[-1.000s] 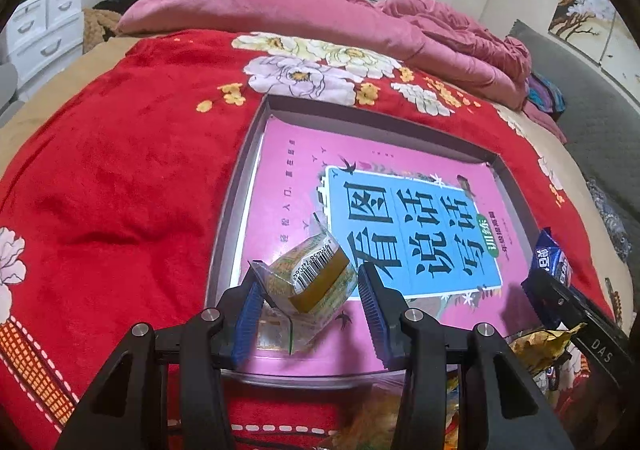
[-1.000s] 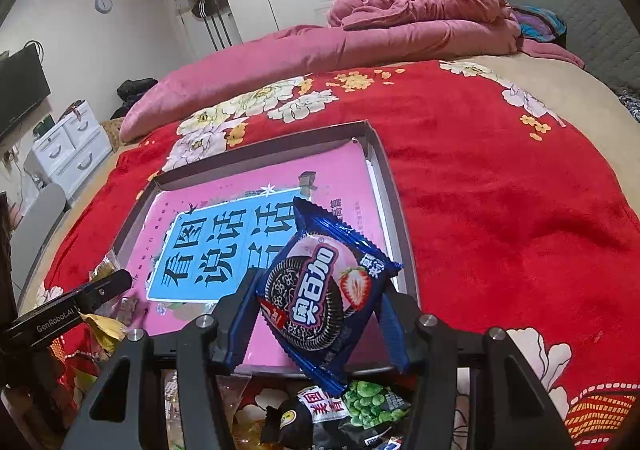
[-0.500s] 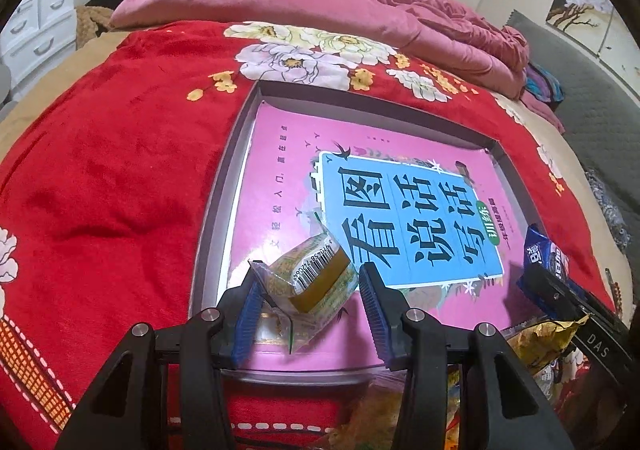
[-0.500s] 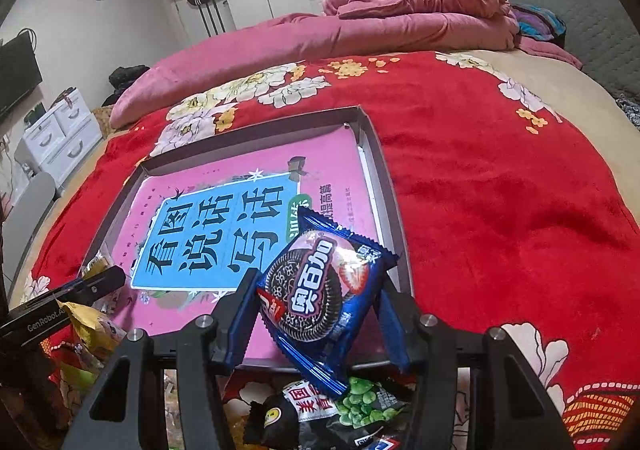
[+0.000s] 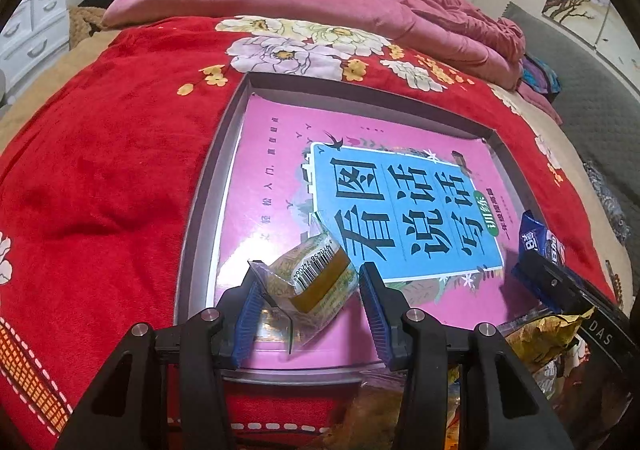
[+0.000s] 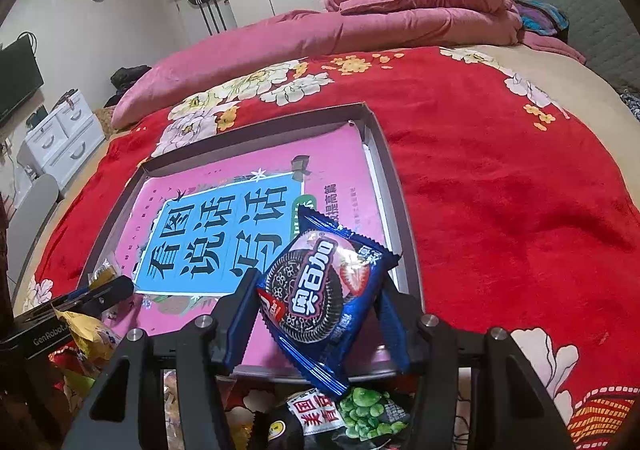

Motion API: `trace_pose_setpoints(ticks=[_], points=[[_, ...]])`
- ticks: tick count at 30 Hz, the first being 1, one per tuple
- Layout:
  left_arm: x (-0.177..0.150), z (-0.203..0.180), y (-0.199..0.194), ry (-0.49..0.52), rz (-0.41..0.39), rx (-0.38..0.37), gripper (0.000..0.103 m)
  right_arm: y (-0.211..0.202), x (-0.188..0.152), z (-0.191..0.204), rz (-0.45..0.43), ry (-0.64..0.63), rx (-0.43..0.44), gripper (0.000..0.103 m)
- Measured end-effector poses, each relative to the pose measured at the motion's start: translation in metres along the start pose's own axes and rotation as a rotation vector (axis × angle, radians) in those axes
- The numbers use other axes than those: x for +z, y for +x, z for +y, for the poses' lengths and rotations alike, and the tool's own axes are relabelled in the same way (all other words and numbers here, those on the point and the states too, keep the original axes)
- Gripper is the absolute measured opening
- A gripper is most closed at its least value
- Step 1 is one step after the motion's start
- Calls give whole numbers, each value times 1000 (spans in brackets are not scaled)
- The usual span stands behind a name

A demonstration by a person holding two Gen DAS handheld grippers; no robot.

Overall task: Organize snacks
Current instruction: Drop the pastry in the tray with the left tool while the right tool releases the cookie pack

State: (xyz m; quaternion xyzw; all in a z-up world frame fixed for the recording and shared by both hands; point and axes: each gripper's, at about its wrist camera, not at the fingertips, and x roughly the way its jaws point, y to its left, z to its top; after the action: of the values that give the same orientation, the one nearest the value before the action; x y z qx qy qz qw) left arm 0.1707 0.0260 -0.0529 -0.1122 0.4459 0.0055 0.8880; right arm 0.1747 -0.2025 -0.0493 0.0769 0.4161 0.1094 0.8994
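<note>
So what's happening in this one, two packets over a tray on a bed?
A person is sorting snacks with a hand-held tool in each hand. The left tool holds a small yellow-green wrapped snack over the near left corner of the shallow grey tray, which is lined with a pink and blue book cover. The right tool grips a blue Oreo packet over the tray's near right corner. More snack packets lie heaped on the red floral blanket below.

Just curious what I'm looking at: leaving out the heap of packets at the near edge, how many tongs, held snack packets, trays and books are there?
Tongs: 2, left tongs and right tongs
Snack packets held in tongs: 2, yellow-green packet and blue cookie packet
Trays: 1, grey tray
Books in the tray: 1, pink book
Total: 6
</note>
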Motion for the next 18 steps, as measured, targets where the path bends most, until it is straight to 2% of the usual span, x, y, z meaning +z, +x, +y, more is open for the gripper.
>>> trace_pose_setpoints(ticks=[10,16,18], points=[[0,0,0,-2,1,-4,52,-4,1,-4,-16,8,3,58],[2,4,-2,-15,-9,0,63,-10,3,-6,-36,11,10,62],[2,4,-4,-12,-20,7,64,-12,3,-7,-42,16,12,64]])
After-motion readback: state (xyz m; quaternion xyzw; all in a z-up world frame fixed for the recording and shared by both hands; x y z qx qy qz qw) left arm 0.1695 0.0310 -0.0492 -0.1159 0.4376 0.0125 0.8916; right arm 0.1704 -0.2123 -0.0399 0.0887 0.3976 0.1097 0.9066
